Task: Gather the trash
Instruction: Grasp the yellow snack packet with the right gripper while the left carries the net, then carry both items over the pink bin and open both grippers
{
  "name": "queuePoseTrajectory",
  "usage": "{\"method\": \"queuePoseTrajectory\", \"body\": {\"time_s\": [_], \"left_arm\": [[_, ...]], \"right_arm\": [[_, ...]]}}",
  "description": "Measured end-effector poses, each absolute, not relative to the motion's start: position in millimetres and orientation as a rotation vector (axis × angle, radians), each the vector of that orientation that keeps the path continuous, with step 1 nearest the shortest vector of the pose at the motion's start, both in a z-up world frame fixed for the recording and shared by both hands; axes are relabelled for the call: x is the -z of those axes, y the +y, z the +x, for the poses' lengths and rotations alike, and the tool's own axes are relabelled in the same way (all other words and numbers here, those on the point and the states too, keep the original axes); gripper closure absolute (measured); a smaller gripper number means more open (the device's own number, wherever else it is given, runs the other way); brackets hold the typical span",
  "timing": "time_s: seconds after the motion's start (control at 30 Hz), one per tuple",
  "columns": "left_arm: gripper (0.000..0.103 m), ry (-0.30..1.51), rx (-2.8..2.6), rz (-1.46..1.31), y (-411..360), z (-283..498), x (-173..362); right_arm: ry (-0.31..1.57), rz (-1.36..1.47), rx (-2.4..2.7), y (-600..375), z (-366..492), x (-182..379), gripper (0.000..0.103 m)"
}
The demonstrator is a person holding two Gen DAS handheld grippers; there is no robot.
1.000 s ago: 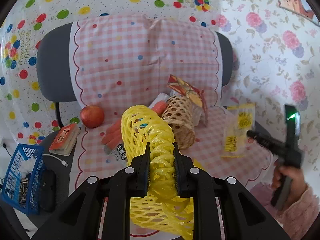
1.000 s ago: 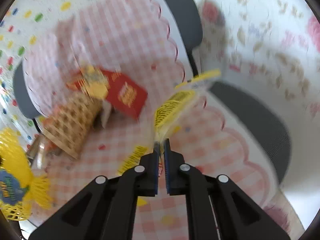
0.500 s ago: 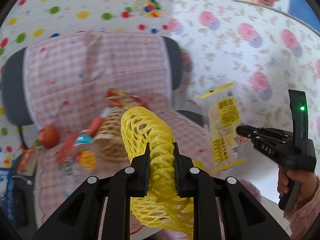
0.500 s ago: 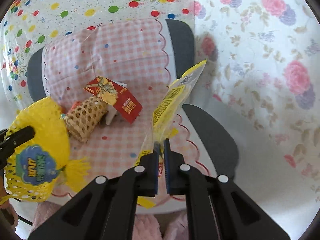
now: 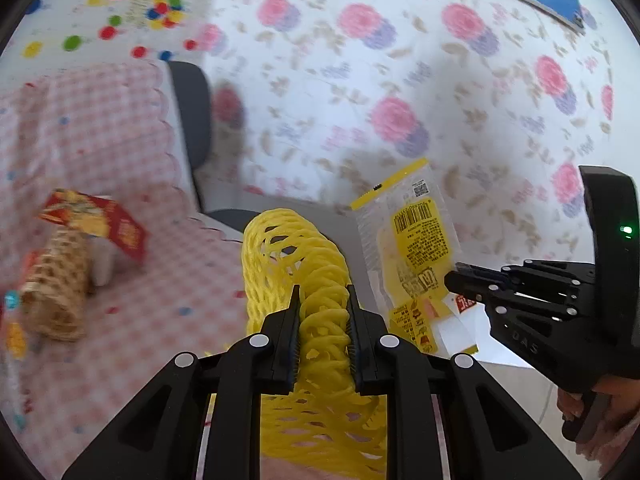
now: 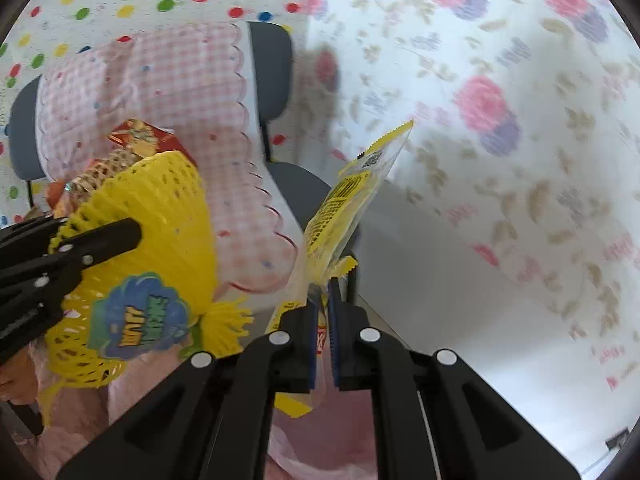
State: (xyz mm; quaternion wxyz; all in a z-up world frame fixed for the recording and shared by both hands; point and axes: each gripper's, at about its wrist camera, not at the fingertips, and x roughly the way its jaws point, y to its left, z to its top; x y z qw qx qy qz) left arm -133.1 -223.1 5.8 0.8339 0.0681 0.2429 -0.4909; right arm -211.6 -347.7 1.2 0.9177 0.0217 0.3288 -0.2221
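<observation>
My left gripper is shut on a yellow foam fruit net and holds it in the air beside the chair. The net also shows at the left of the right wrist view, with a blue and green sticker. My right gripper is shut on a clear and yellow snack wrapper, which stands up from the fingers. In the left wrist view that wrapper hangs in front of the right gripper at the right.
A grey chair with a pink checked cover carries a woven wicker tube and a red snack packet. A floral wall covering fills the right side. White floor lies below.
Both grippers have swung to the right, away from the chair, with the net and the wrapper still held. The chair and its items have slid to the left of both views.
</observation>
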Motion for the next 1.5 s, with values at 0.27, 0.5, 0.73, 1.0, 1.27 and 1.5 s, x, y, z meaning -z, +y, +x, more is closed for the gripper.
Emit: {"method": "queuePoseTrajectory", "body": {"time_s": [0.27,0.5,0.73,1.0,1.27,1.5], "left_arm": [[0.081,0.555,1.172,0.168,-266.4,-154.8,18.7],[0.08,0.662,1.183,0.237,-300.5,-152.0,58.3],[0.065,0.769,1.193,0.249,-320.8,-143.8,86.6],[0.057,0.81,1.178,0.241,-332.5,-133.1,96.5],[0.057,0.742,1.098,0.207,-297.6,-120.2,69.2],[0.049,0.658,0.981,0.2,-250.0,-109.2,38.4]], "right_arm": [[0.754,0.024,0.568,-361.4,-250.4,26.2,0.098],[0.863,0.041,0.58,-377.4,-254.9,61.9,0.098],[0.941,0.101,0.564,-395.7,-249.0,93.9,0.096],[0.963,0.149,0.57,-412.2,-243.5,111.9,0.084],[0.91,0.164,0.574,-415.8,-243.7,94.3,0.07],[0.727,0.237,0.536,-415.3,-251.0,39.0,0.07]]}}
